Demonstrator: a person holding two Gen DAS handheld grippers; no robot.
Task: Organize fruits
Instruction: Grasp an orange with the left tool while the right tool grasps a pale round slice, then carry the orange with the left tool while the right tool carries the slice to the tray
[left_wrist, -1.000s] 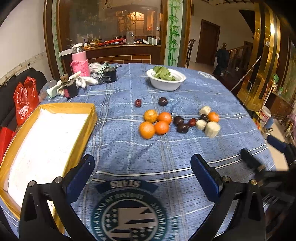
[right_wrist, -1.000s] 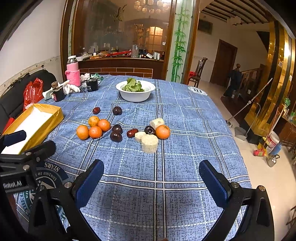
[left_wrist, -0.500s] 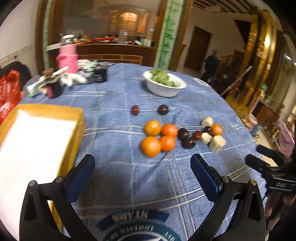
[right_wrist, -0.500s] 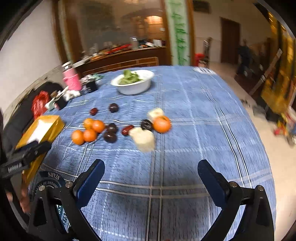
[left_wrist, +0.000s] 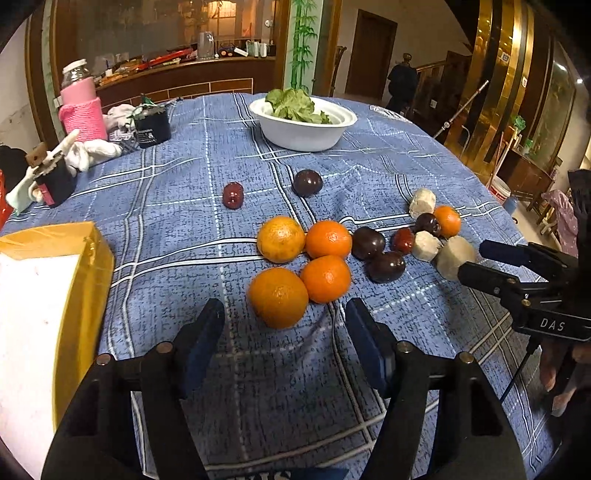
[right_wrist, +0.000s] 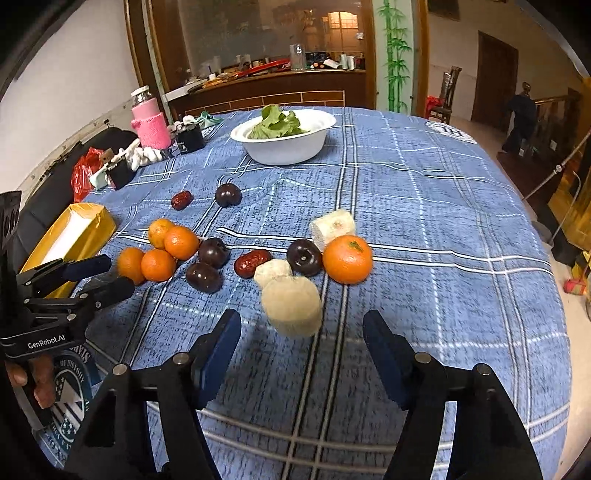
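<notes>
The left tongs (left_wrist: 284, 332) are spread wide and hold nothing; the nearest orange (left_wrist: 277, 297) of a group of four lies just ahead of the gap. The right tongs (right_wrist: 302, 336) are also wide and hold nothing, with a pale peeled chunk (right_wrist: 292, 305) just in front. Farther on the bench (right_wrist: 424, 206) lie dark plums (right_wrist: 304, 257), a red date (right_wrist: 252, 262) and a single orange (right_wrist: 347, 259). A white bowl (right_wrist: 286, 146) of greens stands far; a yellow box (left_wrist: 83, 280) is on the left.

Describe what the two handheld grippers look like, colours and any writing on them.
Both are black frames with silver pivot screws and dark blue finger pads. The left gripper reads "GenRobot.AI" in white; the right gripper shows "DAS", with a thin black cable below it.
</notes>
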